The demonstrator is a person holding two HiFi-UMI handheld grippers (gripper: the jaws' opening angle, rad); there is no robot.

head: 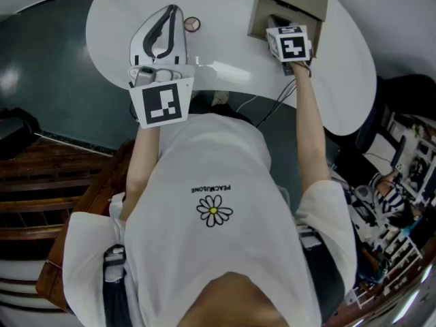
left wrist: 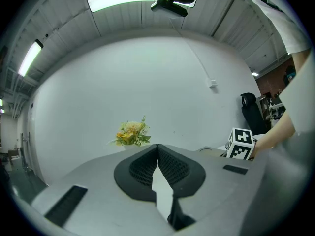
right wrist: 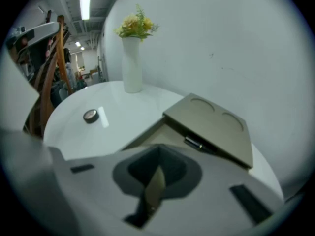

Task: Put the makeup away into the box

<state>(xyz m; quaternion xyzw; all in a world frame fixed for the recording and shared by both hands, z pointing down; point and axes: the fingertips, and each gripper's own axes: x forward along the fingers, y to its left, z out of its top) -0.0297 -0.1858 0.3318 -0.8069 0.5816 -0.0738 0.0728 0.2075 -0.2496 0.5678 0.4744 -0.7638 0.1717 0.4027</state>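
Note:
A tan box (head: 293,2) stands on the white round table (head: 231,46), its lid (right wrist: 209,122) tilted back. My right gripper (head: 278,24) points down at the box's open front. Its jaws (right wrist: 158,151) are shut, and only the box's tan inside (right wrist: 152,139) shows past them. A small round makeup compact (head: 193,24) lies on the table left of the box, also in the right gripper view (right wrist: 90,116). My left gripper (head: 174,9) hovers beside the compact, held level. Its fingertips (left wrist: 157,146) meet with nothing between them.
A white vase (right wrist: 132,65) of yellow flowers (left wrist: 130,133) stands at the table's far side by the white wall. The person's torso is against the near table edge (head: 225,87). Wooden furniture (head: 41,176) lies left, cluttered shelves (head: 402,182) right.

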